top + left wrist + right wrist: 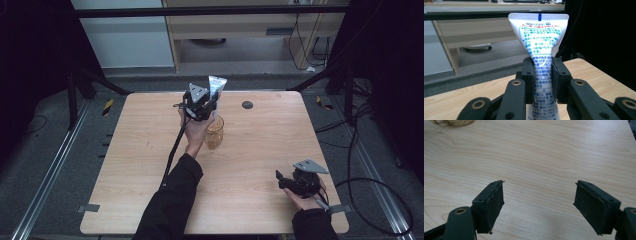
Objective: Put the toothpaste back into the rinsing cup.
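White toothpaste tube (539, 50), clamped in the left tool (200, 106) above the amber glass (215, 133), could tip it; right tool (539, 205) gapes.

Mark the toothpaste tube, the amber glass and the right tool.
toothpaste tube (539, 37): left gripper view, printed flat end above the pads.
amber glass (215, 134): high view, side wall.
right tool (539, 207): right gripper view, gap midway between open fingertips.

A glossy white plastic tube (541, 45), printed in blue and red, sits between the matt black pads of the left hand-held gripper (543, 75); brass-coloured rivets dot its arms; the table (549, 152) is pale, smooth wood-grain; the cup (214, 132) is clear amber plastic or glass; the right hand-held gripper (539, 205) has rough, worn pads.
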Available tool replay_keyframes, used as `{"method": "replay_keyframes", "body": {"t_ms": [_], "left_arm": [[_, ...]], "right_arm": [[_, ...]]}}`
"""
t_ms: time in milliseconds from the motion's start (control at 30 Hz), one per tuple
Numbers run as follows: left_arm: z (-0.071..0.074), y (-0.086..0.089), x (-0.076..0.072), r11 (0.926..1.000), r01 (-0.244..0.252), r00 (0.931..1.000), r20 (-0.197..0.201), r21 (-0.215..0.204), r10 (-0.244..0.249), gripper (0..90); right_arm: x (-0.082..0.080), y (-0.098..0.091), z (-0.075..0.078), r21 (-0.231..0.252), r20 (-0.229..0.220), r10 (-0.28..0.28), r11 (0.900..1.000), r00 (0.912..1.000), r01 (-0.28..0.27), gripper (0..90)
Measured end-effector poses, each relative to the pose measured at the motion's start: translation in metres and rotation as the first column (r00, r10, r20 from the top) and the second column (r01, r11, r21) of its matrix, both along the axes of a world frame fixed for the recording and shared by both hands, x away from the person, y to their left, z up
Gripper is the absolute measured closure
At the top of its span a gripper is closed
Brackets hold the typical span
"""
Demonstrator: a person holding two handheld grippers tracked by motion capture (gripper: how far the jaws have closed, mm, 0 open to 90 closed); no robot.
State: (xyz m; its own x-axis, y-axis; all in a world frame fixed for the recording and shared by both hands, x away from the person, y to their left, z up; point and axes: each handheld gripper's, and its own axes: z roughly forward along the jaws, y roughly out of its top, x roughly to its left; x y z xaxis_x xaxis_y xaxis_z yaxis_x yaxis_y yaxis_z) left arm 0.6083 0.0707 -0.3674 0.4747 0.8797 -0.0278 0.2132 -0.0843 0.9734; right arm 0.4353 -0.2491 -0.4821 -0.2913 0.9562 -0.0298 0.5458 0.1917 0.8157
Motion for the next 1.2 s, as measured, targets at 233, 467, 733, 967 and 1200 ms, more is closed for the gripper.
{"method": "replay_keyframes", "body": {"t_ms": [233,467,733,967,1200], "left_arm": [[-0.008,-0.003,0.004,0.9997,-0.001,0.9999,-0.017,0.024,0.001,73.9],[-0.016,-0.001,0.009,0.9996,-0.012,0.9995,-0.027,0.027,0.013,73.9],[-0.030,-0.001,0.010,0.9995,-0.010,0.9991,-0.042,0.028,0.012,73.7],[-0.044,-0.003,0.013,0.9998,-0.009,0.9981,-0.062,0.020,0.010,73.5],[-0.052,-0.003,0.011,0.9998,0.009,0.9972,-0.074,0.018,-0.007,72.8]], "right_arm": [[0.000,0.001,0.000,0.000,-0.001,0.004,1.0000,1.0000,-0.004,23.3],[0.000,0.001,-0.001,0.002,-0.004,0.003,1.0000,1.0000,-0.003,23.4],[0.000,0.002,-0.001,-0.003,-0.003,0.009,1.0000,1.0000,-0.009,23.4],[0.000,0.002,-0.002,-0.005,-0.005,0.012,0.9999,0.9999,-0.012,23.5],[0.000,0.002,-0.002,-0.007,-0.005,0.014,0.9999,0.9999,-0.014,23.5]]}}
